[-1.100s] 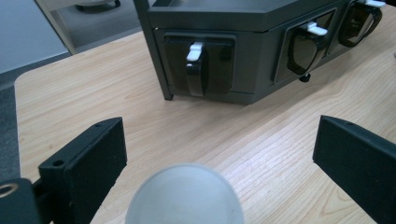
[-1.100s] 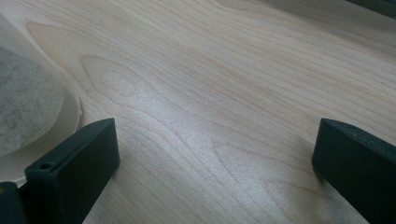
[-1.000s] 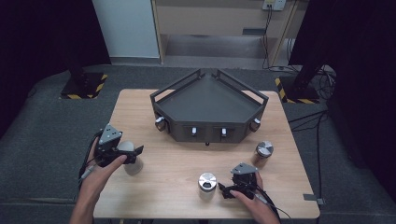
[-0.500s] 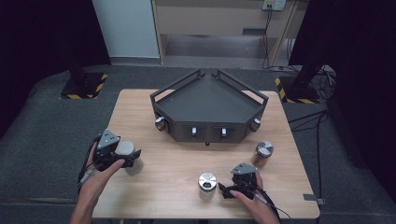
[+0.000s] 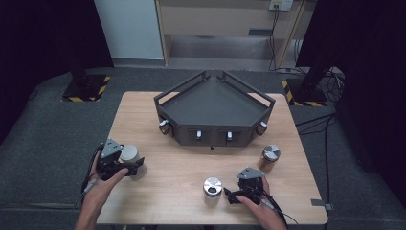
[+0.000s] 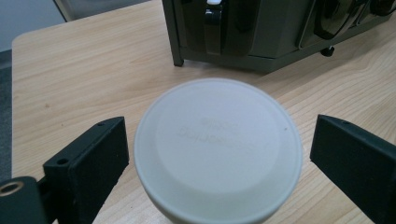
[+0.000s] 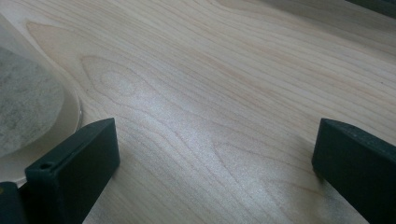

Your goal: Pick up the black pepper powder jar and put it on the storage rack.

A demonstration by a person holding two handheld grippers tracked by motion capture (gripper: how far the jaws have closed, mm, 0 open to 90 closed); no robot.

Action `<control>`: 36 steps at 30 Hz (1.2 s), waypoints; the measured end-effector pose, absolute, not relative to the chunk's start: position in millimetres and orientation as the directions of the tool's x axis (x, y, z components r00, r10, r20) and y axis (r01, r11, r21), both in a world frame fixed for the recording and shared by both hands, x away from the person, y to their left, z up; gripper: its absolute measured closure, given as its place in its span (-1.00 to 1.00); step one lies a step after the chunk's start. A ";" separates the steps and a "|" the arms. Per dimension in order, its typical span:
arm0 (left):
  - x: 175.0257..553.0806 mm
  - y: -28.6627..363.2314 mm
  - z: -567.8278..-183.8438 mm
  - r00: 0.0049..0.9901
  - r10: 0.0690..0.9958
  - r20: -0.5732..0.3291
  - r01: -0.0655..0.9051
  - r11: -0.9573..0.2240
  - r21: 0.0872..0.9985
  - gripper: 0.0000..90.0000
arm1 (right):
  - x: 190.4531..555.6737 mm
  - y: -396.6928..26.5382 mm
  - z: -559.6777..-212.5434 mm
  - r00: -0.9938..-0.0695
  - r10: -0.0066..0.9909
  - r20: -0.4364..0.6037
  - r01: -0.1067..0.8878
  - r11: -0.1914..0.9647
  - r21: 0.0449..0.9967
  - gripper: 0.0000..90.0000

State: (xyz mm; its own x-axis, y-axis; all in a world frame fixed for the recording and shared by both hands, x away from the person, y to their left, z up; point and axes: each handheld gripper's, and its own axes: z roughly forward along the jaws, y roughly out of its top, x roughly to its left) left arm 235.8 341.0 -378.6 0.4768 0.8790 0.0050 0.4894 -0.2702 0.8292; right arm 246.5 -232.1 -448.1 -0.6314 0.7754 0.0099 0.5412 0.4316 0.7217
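A white-lidded jar (image 5: 130, 154) stands near the table's left front. My left gripper (image 5: 128, 162) reaches around it from the left. In the left gripper view the round white lid (image 6: 217, 149) sits between the black jaws of the left gripper (image 6: 218, 126), with a gap on each side. These jaws have just been closing a little and the pads do not touch the jar. My right gripper (image 5: 231, 194) rests open at the front right, beside a metal-lidded jar (image 5: 212, 187). In its own view the right gripper (image 7: 215, 135) has bare wood between its jaws and a translucent jar edge (image 7: 28, 107) to the left.
A dark, angled tray-like rack (image 5: 213, 110) with small knobs along its front stands at the back middle of the wooden table (image 5: 182, 163). A second metal-lidded jar (image 5: 271, 154) stands to the right. Dark floor surrounds the table.
My left gripper has sunk lower and come slightly toward the near edge, and the white-lidded jar sits between its jaws. The right gripper and the metal-lidded jars have not moved.
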 end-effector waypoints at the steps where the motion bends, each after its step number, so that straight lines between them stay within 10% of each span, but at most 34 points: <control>1: 235.2 341.8 -380.8 0.476 0.879 0.004 0.487 -0.268 0.831 -0.90 | 246.5 -232.1 -448.1 -0.632 0.775 0.010 0.541 0.432 0.722 -0.98; 17: 229.6 340.7 -398.9 0.451 0.892 0.005 0.457 -0.236 0.857 -0.28 | 246.3 -232.0 -448.1 -0.631 0.776 0.009 0.541 0.431 0.722 -0.98; 36: 226.2 340.6 -380.1 0.531 0.847 0.018 0.394 -0.266 0.880 -0.27 | 246.2 -231.9 -448.1 -0.630 0.777 0.009 0.542 0.431 0.722 -0.98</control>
State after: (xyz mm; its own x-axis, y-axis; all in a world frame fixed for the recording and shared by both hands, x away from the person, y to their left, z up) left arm 226.2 340.6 -380.1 0.5305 0.8475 0.0182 0.3940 -0.2656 0.8799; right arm 246.2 -231.9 -448.1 -0.6299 0.7766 0.0092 0.5417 0.4308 0.7218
